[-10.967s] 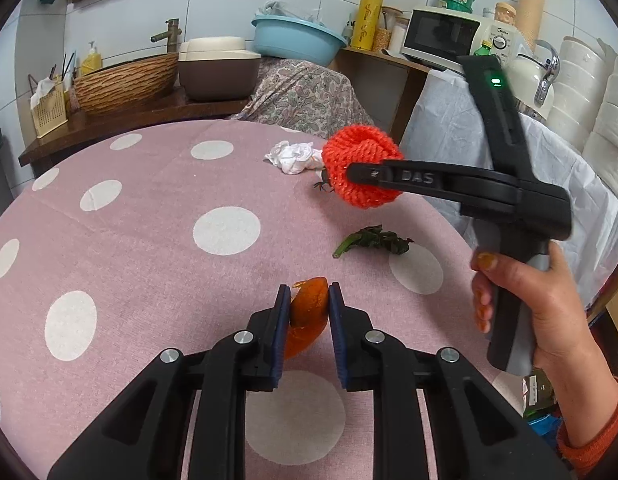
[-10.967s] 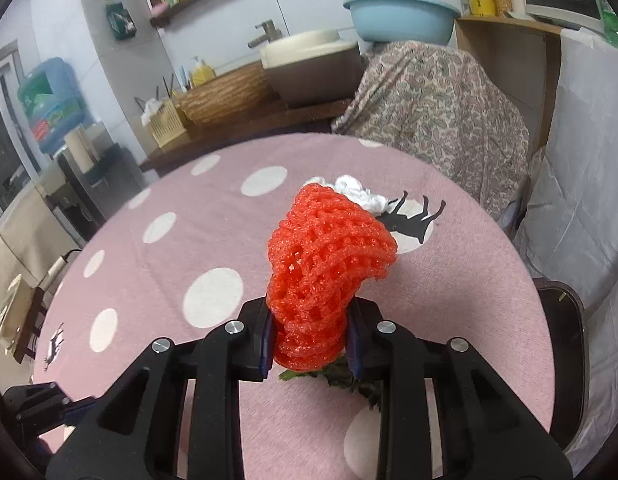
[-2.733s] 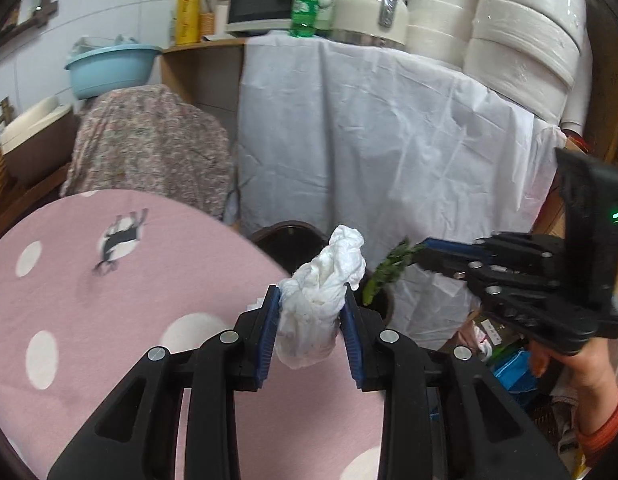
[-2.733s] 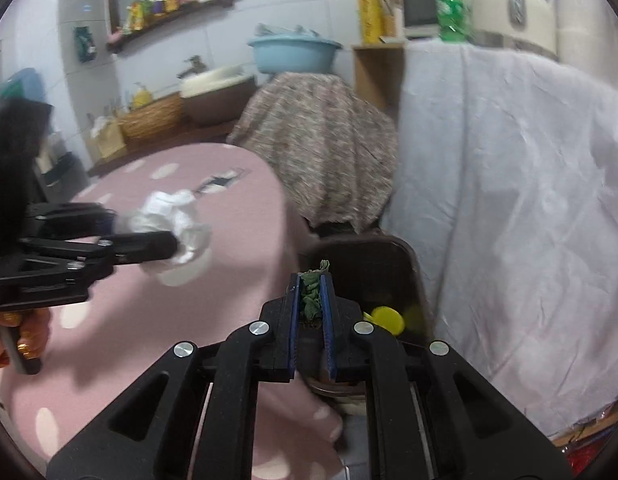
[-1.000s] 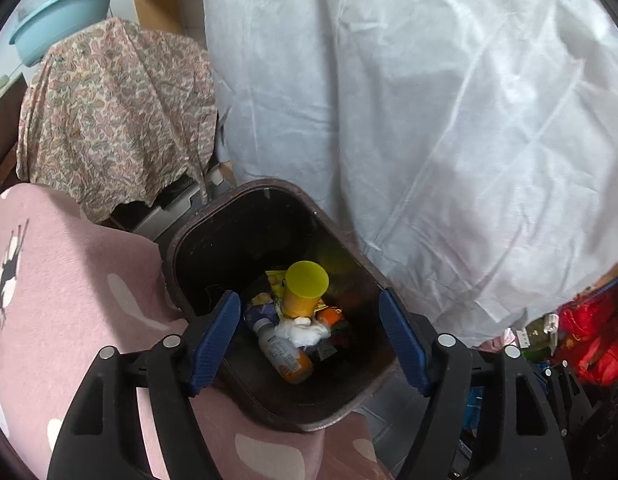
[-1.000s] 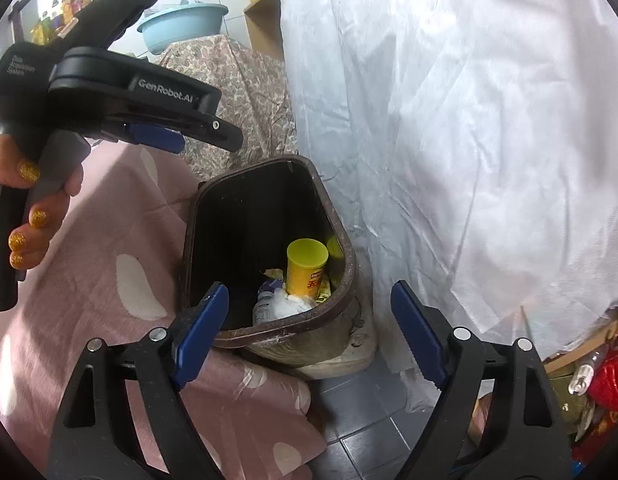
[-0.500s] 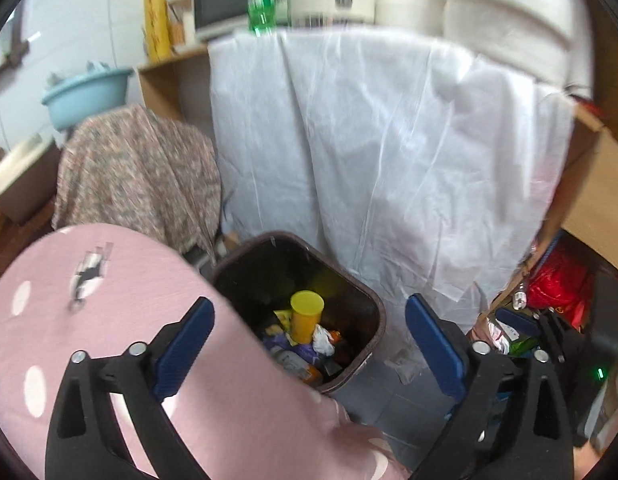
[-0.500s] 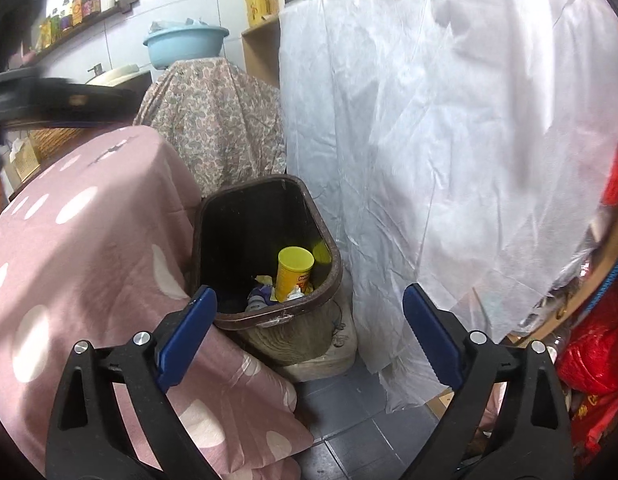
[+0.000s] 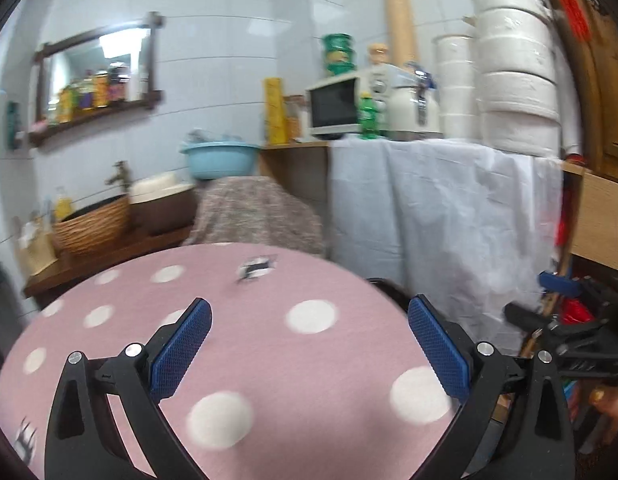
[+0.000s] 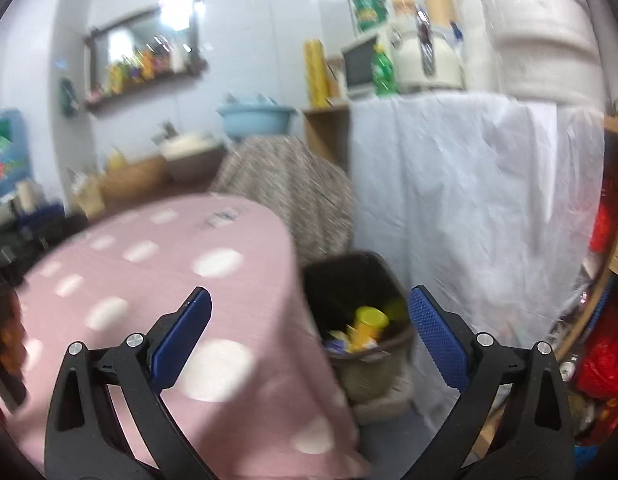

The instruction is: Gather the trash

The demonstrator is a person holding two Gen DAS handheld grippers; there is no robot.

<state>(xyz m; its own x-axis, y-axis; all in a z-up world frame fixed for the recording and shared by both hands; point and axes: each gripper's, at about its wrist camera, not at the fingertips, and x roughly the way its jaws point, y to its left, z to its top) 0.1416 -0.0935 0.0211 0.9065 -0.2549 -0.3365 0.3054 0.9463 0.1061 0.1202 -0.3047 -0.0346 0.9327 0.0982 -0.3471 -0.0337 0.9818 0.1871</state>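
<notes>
**Inspector A:** State of the left gripper (image 9: 309,344)?

**Inspector B:** Its black arms with blue textured pads (image 9: 181,344) are spread wide apart, with nothing between them. It hangs above the round table under a pink cloth with white polka dots (image 9: 269,360).

**Inspector A:** And the right gripper (image 10: 309,340)?

**Inspector B:** The same: fingers fully apart, nothing held. It sits past the table edge, over the floor. From the left wrist camera it appears at the far right edge (image 9: 565,336), low beside the table.

**Inspector A:** Where is the trash?

**Inspector B:** In the dark brown plastic waste bin (image 10: 389,280) on the floor, just beside the hanging edge of the cloth and in front of a white sheet draped over a counter (image 10: 469,200). Inside lies a yellow cylindrical container (image 10: 367,322) among mixed wrappers; the right-wrist view is blurred, so the smaller pieces cannot be identified.

**Inspector A:** The table surface?

**Inspector B:** Only the cloth and a small black animal print (image 9: 255,266) near its far edge.

**Inspector A:** Surroundings?

**Inspector B:** A white microwave (image 9: 337,108) and a green bottle (image 9: 369,116) on the counter; a light blue basin (image 9: 219,160) on a floral-covered object.
</notes>
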